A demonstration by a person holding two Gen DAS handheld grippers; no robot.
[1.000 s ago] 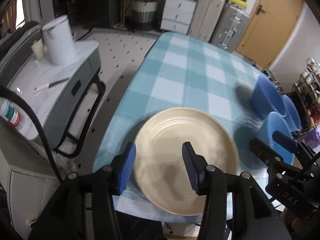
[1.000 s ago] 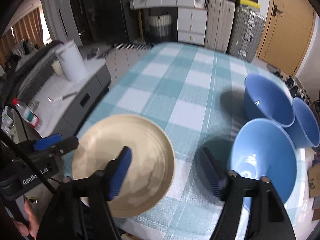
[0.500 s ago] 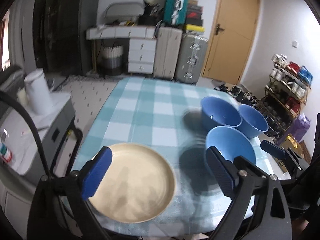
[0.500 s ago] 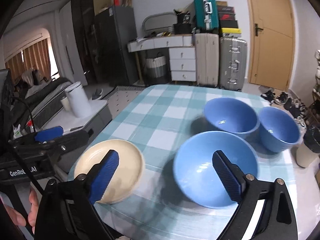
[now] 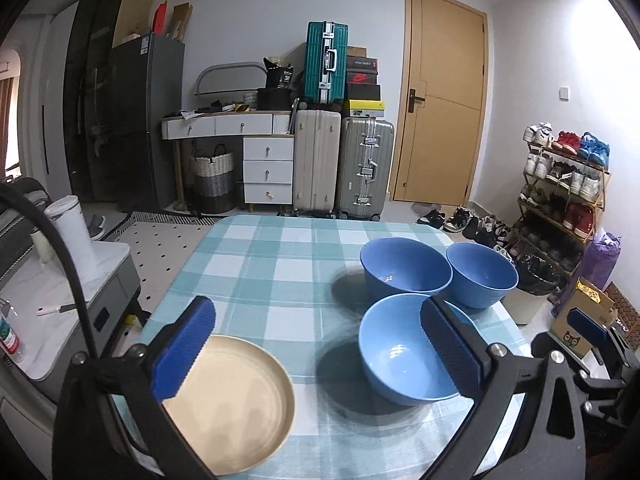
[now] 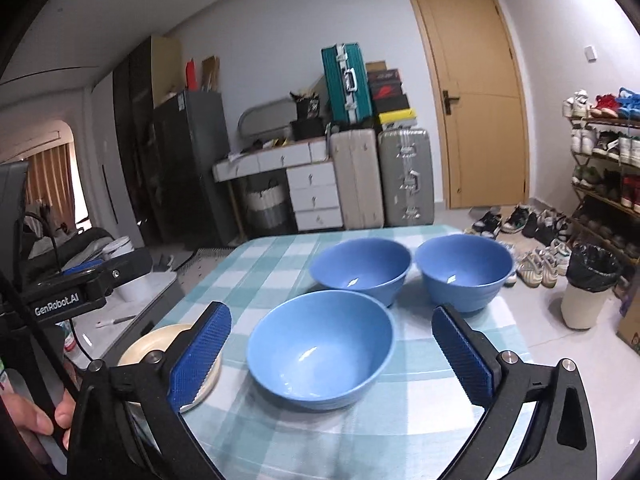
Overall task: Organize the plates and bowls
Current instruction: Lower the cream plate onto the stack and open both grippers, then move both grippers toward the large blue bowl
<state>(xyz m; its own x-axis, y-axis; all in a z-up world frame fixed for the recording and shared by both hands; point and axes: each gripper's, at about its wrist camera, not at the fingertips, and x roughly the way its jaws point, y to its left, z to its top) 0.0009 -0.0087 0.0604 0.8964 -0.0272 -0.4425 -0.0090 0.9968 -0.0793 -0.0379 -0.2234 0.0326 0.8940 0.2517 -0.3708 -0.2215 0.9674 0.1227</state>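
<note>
1. A second ago both grippers hung over the plate [image 5: 228,404]; now they face across the table [image 5: 256,264].
2. The left gripper [image 5: 316,352] and the right gripper [image 6: 328,356] are both opening wide, with nothing held.
3. The plate sits at the near left corner, apart from the three bowls [image 6: 320,344]; stacking the bowls seems next.

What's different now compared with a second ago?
Both grippers pulled back and tipped up from the table while their jaws spread; they are still opening. The left gripper had its pads about the cream plate; now it is clear. The right gripper holds nothing. Plate and three blue bowls stayed put.
</note>
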